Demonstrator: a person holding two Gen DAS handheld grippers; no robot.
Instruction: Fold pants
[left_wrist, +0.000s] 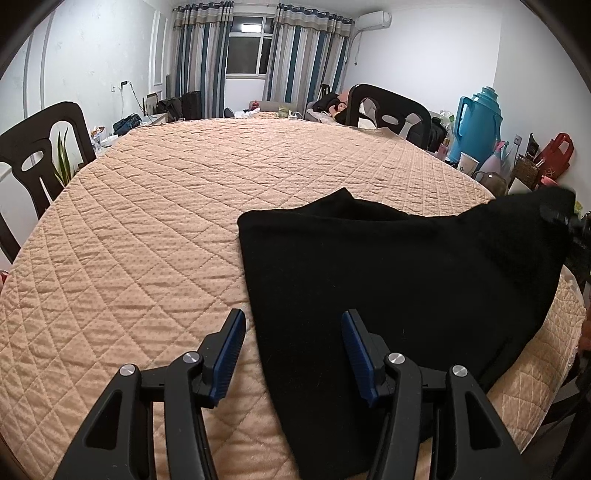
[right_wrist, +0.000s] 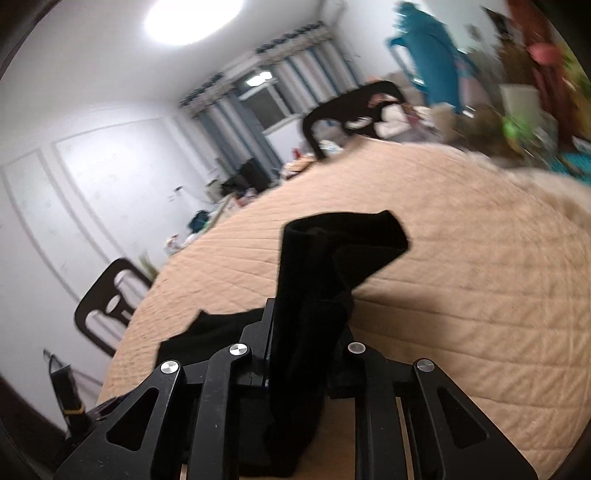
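Observation:
Black pants lie on the quilted tan tabletop, spread from the near edge toward the right. My left gripper is open, just above the pants' near left edge, its right finger over the cloth and its left finger over the quilt. At the far right of that view the pants rise into my right gripper. In the right wrist view my right gripper is shut on a bunched fold of the pants and holds it lifted above the table; that view is tilted and blurred.
Black chairs stand at the table's left and far right. A blue thermos, a cup and red bags crowd a shelf at the right. A window with striped curtains is at the back.

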